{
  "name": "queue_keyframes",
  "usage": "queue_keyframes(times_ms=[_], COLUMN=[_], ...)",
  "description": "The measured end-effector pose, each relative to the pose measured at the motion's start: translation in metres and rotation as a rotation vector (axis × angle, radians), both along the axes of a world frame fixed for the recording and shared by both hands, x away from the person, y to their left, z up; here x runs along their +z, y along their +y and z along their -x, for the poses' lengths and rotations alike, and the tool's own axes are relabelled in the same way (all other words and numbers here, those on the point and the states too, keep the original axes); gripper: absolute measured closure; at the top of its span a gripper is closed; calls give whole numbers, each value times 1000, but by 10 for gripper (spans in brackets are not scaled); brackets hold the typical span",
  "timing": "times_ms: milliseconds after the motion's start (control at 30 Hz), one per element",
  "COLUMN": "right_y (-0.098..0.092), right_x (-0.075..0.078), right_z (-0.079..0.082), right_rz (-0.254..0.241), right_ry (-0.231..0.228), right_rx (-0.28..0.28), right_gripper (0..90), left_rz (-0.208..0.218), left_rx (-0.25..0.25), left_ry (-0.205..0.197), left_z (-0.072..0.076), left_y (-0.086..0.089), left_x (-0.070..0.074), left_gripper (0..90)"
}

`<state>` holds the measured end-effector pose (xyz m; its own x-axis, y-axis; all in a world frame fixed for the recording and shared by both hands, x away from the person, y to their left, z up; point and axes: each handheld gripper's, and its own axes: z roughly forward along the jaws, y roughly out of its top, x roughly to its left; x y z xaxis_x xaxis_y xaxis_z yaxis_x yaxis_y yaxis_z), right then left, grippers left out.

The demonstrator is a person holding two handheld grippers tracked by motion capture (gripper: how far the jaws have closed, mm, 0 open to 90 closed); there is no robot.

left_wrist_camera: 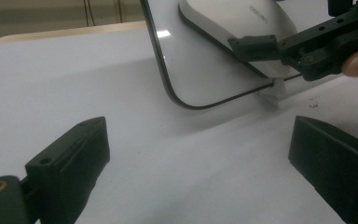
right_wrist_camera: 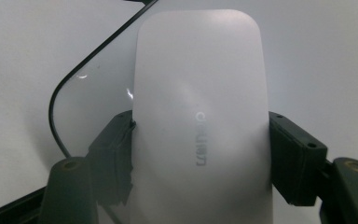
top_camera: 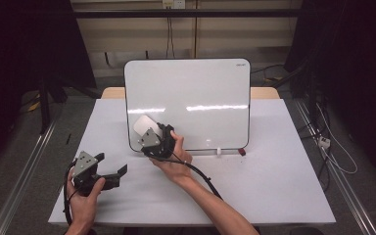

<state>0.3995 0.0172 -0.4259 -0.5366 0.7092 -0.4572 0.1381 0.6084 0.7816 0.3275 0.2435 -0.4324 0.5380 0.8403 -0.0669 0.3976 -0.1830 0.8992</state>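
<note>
A white eraser (top_camera: 142, 123) lies flat against the lower left corner of the upright whiteboard (top_camera: 191, 95). My right gripper (top_camera: 146, 130) is shut on it, one black pad (right_wrist_camera: 114, 158) on each long side of the eraser (right_wrist_camera: 200, 112). The board's black rim curves past behind it. My left gripper (top_camera: 111, 164) rests low over the table at the front left, open, with nothing between its fingers. In the left gripper view, the left gripper (left_wrist_camera: 200, 158) faces the whiteboard's corner (left_wrist_camera: 186, 79), where the eraser (left_wrist_camera: 233, 21) and the right gripper (left_wrist_camera: 265, 46) appear.
The whiteboard stands on small feet, a white one (top_camera: 219, 152) and a red one (top_camera: 242, 152), on the white table (top_camera: 264, 186). The right gripper's cable (top_camera: 203, 176) trails across the table. Floor rails and cables run along both sides of the table.
</note>
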Motion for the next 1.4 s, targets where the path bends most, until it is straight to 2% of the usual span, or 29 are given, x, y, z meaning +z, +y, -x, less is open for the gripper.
queue_keyframes(times_ms=[67, 133, 167, 233, 467, 500, 667, 800, 900, 1033, 1167, 1400], right_y=[-7, -14, -17, -26, -58, -63, -85, -97, -106, -121, -138, -160], right_x=[3, 7, 8, 11, 29, 30, 29, 27, 28, 29, 32, 40], right_z=[-2, -5, -6, -8, -6, -7, -2, 2, 4, 7, 6, 7], right_rz=[-53, -100, -105, -148, -229, -236, -222, -216, -218, -214, -202, -226], right_ry=[46, 85, 81, 103, 108, 111, 79, 78, 72, 57, 54, 72], right_rx=[10, 17, 8, 8, 6, -1, -28, -44, -56, -81, -106, -128], right_gripper=[320, 321, 321, 320, 320, 320, 320, 320, 320, 320, 320, 320], left_rz=[-14, -9, -9, -9, 0, -10, -4, -19, -9, -17, -13, -5], left_rx=[1, -1, -1, -4, 1, -3, 0, -8, -2, -1, 3, 5], left_ry=[-4, 0, 0, 6, 9, 8, 6, 8, 3, 8, 19, 11], left_z=[0, 0, 0, -1, -1, -1, -3, -3, -2, -2, -1, 2], left_y=[0, -1, -1, 0, 1, 2, -1, -2, -2, -1, 1, 0], left_x=[0, 0, 0, -1, -2, -1, -2, -1, -1, -1, -3, -2], left_gripper=[52, 52, 52, 52, 52, 52, 52, 52, 52, 54, 56, 56])
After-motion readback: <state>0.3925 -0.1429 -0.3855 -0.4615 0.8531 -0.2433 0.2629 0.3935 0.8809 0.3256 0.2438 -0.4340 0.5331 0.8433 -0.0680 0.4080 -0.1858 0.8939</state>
